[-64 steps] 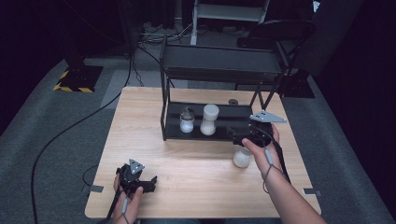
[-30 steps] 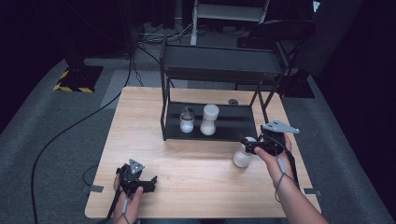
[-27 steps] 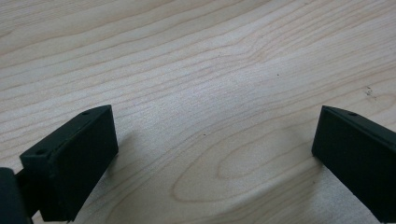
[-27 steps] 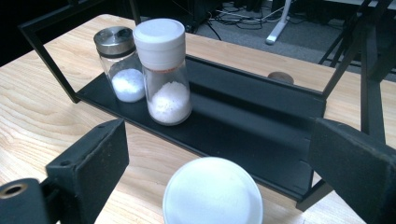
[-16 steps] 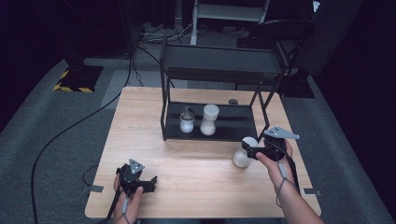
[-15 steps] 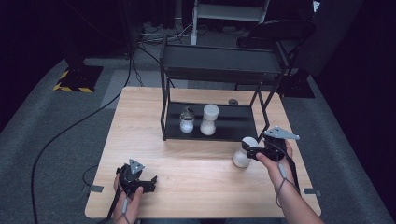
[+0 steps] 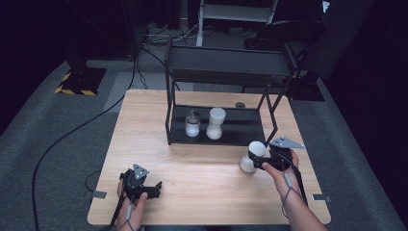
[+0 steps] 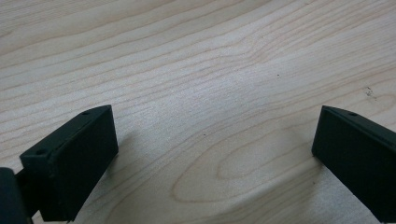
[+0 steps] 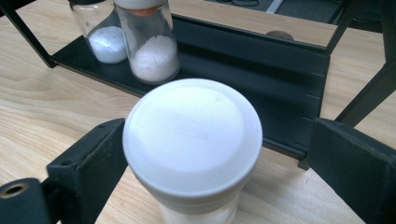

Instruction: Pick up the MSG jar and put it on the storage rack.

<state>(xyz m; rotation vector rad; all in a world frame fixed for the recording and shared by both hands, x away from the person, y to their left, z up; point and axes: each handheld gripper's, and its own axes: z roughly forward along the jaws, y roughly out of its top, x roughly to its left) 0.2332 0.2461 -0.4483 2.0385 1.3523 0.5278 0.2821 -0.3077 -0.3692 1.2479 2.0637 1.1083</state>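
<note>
Lowered from rack level, right gripper [image 7: 260, 160] brackets white-capped jar [image 7: 252, 157], jaws open, left gripper [image 7: 153, 186] likewise open at 7 o'clock; closing judged next.

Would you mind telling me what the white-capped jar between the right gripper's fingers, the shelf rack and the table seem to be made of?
The white-capped jar has a matte white cap, probably plastic, given its smooth moulded top with faint raised lettering; its body is blurred. The shelf rack looks like black painted metal: thin straight bars and flat, dully reflecting trays. The table looks like pale wood or wood veneer, with clear grain lines.
</note>
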